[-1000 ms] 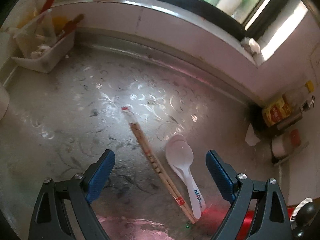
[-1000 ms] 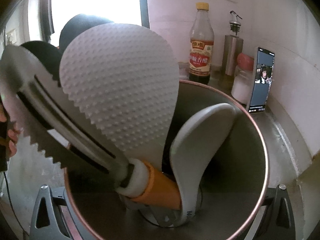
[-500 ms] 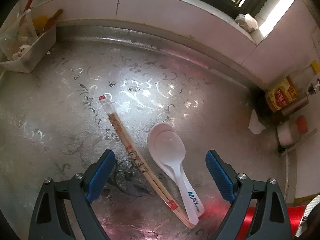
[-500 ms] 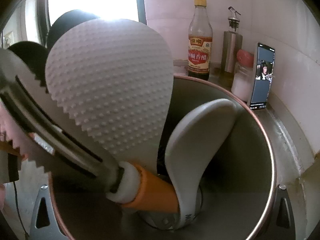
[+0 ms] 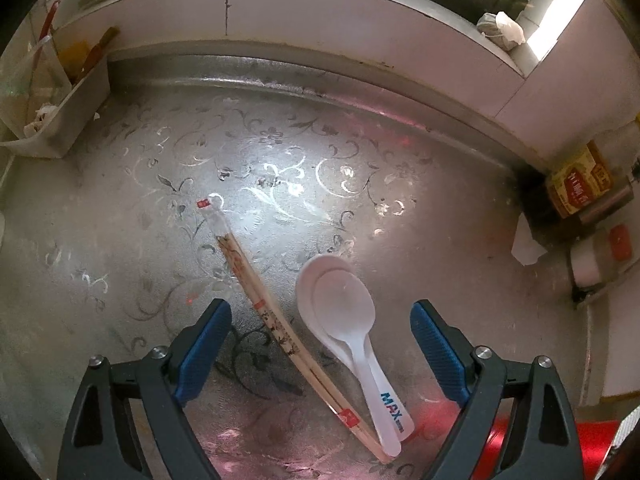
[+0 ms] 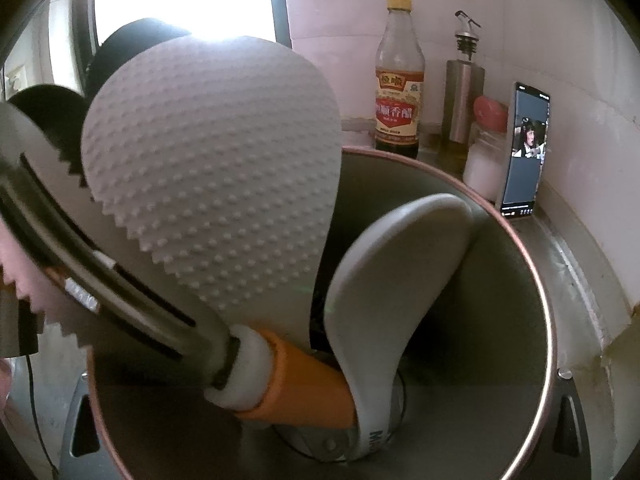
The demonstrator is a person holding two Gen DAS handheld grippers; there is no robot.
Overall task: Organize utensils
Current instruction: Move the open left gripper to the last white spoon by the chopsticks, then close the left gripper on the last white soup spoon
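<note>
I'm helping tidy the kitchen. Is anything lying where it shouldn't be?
Yes. A pair of chopsticks and two stacked white spoons lie loose on the counter, while the other utensils already stand in the metal holder. The open left gripper hovers above them. Nothing looks spilled or broken.

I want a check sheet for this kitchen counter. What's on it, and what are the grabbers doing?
Surface: silvery flower-patterned counter, scuffed.
Job's things: chopsticks and white spoon lie side by side on the counter; utensil pot holds a dimpled rice paddle, a slotted spatula and a grey spoon.
Clutter: white bin, vinegar bottle, oil dispenser, phone.
Grippers: left gripper has jaws open above the chopsticks and spoon; right gripper hidden behind the pot.
Cables: thin black cord.
Surroundings: tiled wall, window.
</note>
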